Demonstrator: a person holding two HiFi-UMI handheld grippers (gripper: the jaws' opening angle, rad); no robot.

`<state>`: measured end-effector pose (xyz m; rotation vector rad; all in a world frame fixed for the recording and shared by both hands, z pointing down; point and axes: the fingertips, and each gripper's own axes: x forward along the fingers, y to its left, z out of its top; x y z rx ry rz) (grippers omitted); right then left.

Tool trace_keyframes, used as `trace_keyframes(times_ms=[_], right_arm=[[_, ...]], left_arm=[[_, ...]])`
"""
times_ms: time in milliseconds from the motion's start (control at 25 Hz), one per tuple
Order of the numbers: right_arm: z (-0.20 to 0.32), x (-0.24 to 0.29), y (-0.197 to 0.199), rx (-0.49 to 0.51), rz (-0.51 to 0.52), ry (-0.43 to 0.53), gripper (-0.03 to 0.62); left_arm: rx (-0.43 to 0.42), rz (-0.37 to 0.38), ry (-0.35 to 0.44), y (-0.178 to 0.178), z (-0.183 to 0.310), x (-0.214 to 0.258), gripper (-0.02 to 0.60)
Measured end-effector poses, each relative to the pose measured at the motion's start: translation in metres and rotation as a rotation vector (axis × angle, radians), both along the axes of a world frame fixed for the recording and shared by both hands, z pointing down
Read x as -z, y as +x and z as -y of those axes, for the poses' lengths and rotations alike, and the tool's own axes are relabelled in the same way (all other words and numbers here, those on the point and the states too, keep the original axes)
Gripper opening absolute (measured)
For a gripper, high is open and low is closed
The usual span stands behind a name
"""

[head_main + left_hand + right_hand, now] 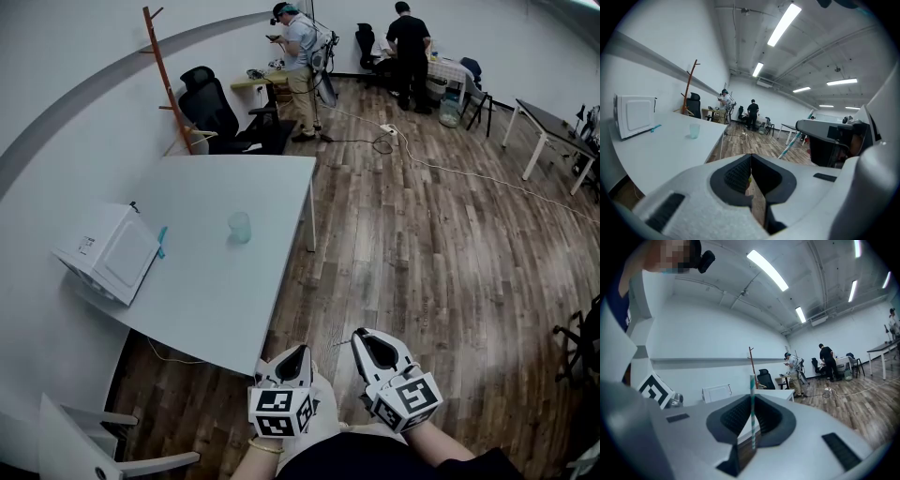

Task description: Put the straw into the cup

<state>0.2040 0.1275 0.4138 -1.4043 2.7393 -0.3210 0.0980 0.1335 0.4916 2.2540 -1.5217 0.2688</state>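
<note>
At the near corner of a white table (pixel 216 300): right gripper (pixel 361 335) pinched shut on a thin teal-and-white striped straw (pixel 752 413), held upright between the pads and poking out above and below them. Alongside, left gripper (pixel 298 351) with jaws pressed together. Both just off the table's edge, above a wood-plank floor (pixel 422 253), each carrying a cube (pixel 281 412) faced with bold black-and-white square patterns. Only other print in sight: a small label (pixel 86 246) on the side of a white box (pixel 117 258) at the table's left edge, too small to read. Box door shut, contents hidden. Just beside the box, on the side toward the cup (pixel 240 226), a short blue strip (pixel 161 242). Cup itself pale, see-through green, upright and alone near the middle of the table, well apart from both grippers and from the straw; whether anything sits inside, impossible to tell. Beyond the far end of the table, a black office chair (pixel 211 108) and a wooden coat stand (pixel 169 80) against the wall. Farther back, two people (pixel 300 56) standing at desks, one of them with a rig on the back.
</note>
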Motion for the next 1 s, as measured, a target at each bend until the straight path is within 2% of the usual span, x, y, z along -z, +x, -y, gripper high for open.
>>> trace_keyframes(times_ms=[560, 1000], right_arm=[[0.098, -0.003, -0.020, -0.006, -0.020, -0.013, 0.043], [0.173, 0.011, -0.060, 0.014, -0.033, -0.006, 0.043]], left_arm=[[-0.009, 0.002, -0.012, -0.023, 0.097, -0.003, 0.020], [0.014, -0.008, -0.027, -0.065, 0.171, 0.003, 0.020]])
